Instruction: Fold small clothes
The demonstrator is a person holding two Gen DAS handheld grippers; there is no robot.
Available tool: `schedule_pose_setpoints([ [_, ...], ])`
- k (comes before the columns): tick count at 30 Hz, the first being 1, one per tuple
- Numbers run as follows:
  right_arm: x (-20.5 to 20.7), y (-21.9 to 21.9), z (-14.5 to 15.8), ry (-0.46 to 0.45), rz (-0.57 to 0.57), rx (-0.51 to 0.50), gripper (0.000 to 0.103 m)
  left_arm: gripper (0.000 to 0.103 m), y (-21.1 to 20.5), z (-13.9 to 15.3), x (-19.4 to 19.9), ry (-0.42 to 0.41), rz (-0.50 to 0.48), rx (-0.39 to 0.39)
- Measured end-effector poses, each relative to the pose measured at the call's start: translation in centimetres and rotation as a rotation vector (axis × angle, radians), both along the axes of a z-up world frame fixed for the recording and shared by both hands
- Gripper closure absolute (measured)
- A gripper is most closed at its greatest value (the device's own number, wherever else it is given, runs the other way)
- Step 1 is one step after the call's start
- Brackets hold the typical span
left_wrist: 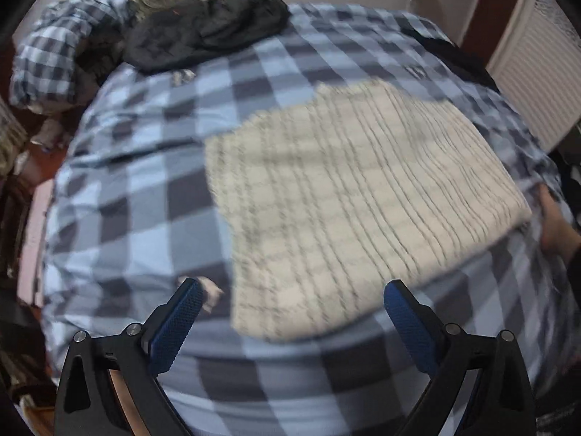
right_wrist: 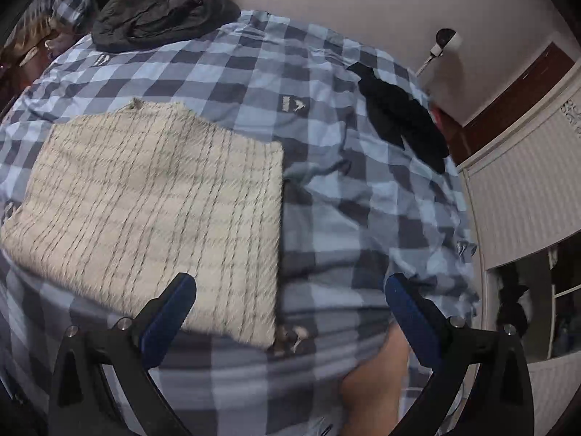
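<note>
left gripper point(left_wrist: 292, 299) spread wide, empty | right gripper point(right_wrist: 290, 292) likewise | cream knit point(left_wrist: 348, 196) lies mid-frame | black garment point(right_wrist: 403, 116) upper right, right wrist view only

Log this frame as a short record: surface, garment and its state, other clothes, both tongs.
surface: bed with blue checked cover
garment: cream checked knit, lying flat as a folded rectangle
other clothes: dark pile at far end; black item near right edge
left tongs: open, empty, above knit's near edge
right tongs: open, empty, above knit's near right corner
</note>
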State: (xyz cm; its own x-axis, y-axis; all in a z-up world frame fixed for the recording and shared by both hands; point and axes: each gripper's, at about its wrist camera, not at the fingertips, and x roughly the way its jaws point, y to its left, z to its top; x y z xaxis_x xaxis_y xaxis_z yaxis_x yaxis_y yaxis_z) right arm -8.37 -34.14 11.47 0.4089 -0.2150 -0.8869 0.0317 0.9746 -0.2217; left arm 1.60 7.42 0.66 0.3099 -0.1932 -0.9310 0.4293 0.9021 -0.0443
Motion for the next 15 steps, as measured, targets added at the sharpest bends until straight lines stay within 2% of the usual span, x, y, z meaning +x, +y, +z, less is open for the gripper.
schedule_pose_setpoints([
  [3, -0.7, -1.1, -2.9, 0.045, -0.040, 0.180, 0.001, 0.002, -0.4, -3.0, 0.2, 0.090, -0.031, 0.023],
  [5, -0.1, -2.0, -5.6, 0.159, -0.040, 0.281, 0.001, 0.002, -0.1, -4.4, 0.3, 0.120, -0.015, 0.028],
  [7, 0.8, -3.4, -7.5, 0.212, -0.080, 0.321, 0.001, 0.002, 0.1, -6.0, 0.3, 0.151, -0.023, 0.020],
  [9, 1.0, -4.7, -8.9, 0.225, -0.144, 0.357, 0.001, 0.002, -0.1, -7.4, 0.3, 0.158, -0.026, 0.063],
  [12, 2.0, -5.9, -12.0, 0.303, -0.182, 0.426, 0.001, 0.002, -0.4, -8.7, 0.5, 0.197, -0.040, 0.064],
  [15, 2.6, -5.4, -13.9, 0.344, -0.173, 0.408, 0.001, 0.002, -0.6, -9.3, 0.5, 0.191, -0.035, 0.060],
])
